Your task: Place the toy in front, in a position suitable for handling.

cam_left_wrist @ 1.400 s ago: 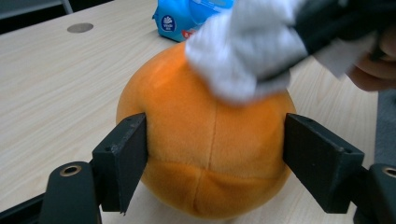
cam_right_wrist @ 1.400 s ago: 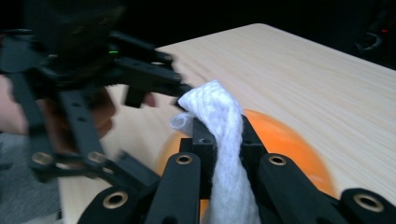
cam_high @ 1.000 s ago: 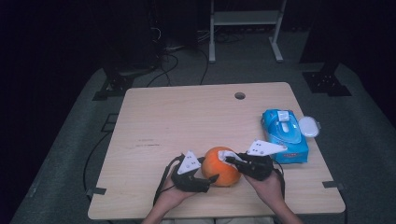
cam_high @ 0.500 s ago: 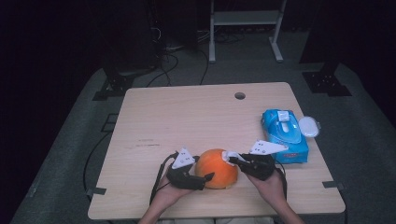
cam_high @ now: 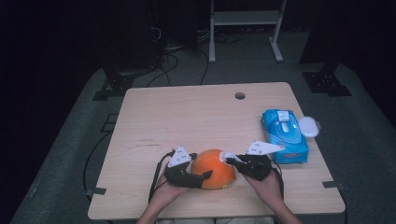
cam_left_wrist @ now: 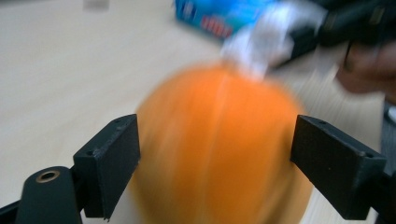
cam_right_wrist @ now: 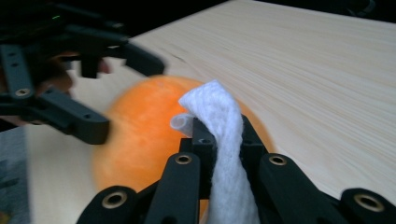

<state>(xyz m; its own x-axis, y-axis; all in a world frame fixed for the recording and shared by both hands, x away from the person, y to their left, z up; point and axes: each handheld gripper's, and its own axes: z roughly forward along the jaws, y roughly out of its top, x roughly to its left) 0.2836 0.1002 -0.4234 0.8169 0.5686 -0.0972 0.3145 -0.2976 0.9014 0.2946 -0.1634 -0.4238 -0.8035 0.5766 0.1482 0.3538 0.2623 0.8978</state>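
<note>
While the left gripper [cam_high: 201, 176] is straddling the orange ball [cam_high: 213, 168] — jaws just opening — the right gripper [cam_high: 232, 162] is clamping a white wipe [cam_right_wrist: 224, 154]. That wipe is touching the ball's top.

My landmark is the blue pack of wet wipes [cam_high: 285, 136], lying flat near the right edge of the wooden table [cam_high: 187, 116] with its lid flipped open. Just beside the pack's far right corner sits a small white oval cap [cam_high: 308, 126] (it looks to be touching the pack, though I cannot be sure). Farther up the table from the pack, towards the far edge, is a round cable hole [cam_high: 240, 95]. Beyond the table, well behind the pack, a white metal stand [cam_high: 245, 28] rests on grey carpet [cam_high: 364, 121], and black cables [cam_high: 182, 58] trail across the floor to its left.
</note>
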